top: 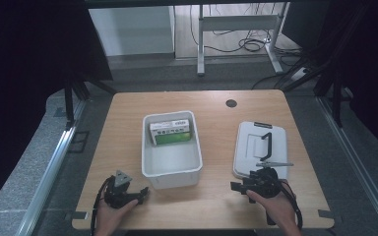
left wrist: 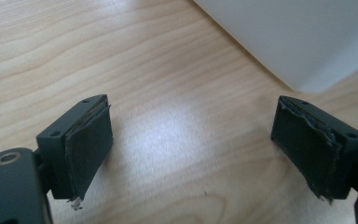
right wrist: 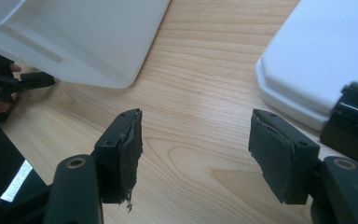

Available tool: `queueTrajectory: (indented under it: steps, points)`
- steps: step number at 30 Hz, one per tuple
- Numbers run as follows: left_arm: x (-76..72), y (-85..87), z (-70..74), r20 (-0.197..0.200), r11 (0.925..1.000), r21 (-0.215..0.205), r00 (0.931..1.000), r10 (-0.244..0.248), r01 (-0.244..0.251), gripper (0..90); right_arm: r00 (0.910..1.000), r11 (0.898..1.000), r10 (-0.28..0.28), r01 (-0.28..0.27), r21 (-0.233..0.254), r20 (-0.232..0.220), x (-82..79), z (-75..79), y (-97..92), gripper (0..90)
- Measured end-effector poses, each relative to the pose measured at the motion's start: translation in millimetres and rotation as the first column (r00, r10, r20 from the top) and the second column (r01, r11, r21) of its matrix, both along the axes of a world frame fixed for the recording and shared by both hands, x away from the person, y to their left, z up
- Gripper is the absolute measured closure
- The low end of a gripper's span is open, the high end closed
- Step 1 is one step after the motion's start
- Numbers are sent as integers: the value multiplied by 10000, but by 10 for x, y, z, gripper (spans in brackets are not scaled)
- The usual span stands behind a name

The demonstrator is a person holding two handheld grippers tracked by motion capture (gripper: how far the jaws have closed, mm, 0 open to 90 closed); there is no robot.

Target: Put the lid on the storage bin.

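A green-and-white box (top: pixel 171 132) is seen leaning against the far wall of the white bin (top: pixel 172 161), long axis across the table; its print is too small to read. The lid (top: pixel 260 147) lies flat beside. Left gripper (left wrist: pixel 191 149) and right gripper (right wrist: pixel 196 149) are held wide apart, empty.
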State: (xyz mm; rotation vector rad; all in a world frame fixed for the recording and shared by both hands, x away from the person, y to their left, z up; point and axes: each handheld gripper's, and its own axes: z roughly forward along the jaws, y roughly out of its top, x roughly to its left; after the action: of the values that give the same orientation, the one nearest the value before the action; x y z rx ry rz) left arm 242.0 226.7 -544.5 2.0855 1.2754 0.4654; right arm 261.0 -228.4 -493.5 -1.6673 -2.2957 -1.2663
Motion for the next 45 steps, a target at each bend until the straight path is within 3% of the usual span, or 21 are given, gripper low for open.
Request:
queueTrajectory:
  steps: [27, 45]
  points:
    - [-5, 3, -2, 23, 10000, -16, 10000, -49, 49, 127, 10000, 9998, 35, -34, -196, 60, 23, 19, 57, 352]
    - [-5, 2, -2, 24, 10000, -32, 10000, -49, 49, 127, 9987, 9998, 164, -157, -147, 487, -8, 249, 100, 352]
